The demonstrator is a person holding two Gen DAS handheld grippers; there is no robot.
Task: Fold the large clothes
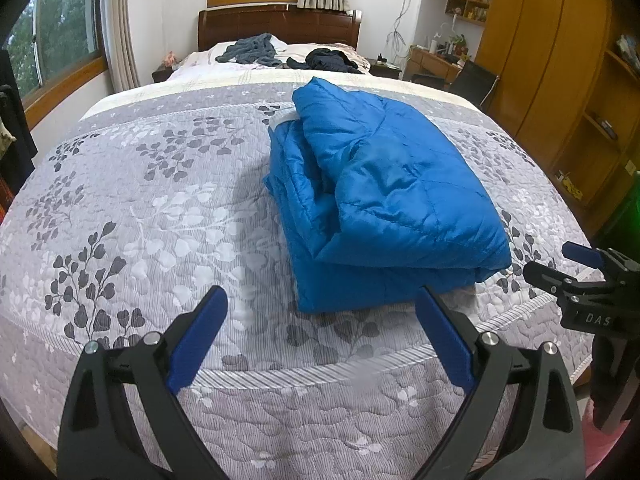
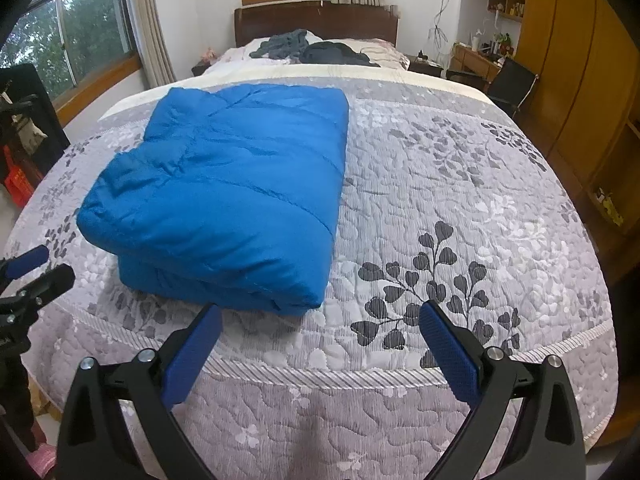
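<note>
A blue quilted jacket lies folded into a thick rectangular bundle on the grey floral bedspread. In the right wrist view the blue jacket sits left of centre. My left gripper is open near the foot of the bed, just short of the bundle's near edge, holding nothing. My right gripper is open too, its left finger close to the bundle's near right corner, nothing between the fingers. Each gripper shows at the other view's side: the right gripper, the left gripper.
Dark grey clothes and black clothes lie by the headboard. A wooden wardrobe and a desk stand to the right; windows at left. The bedspread lies bare right of the bundle.
</note>
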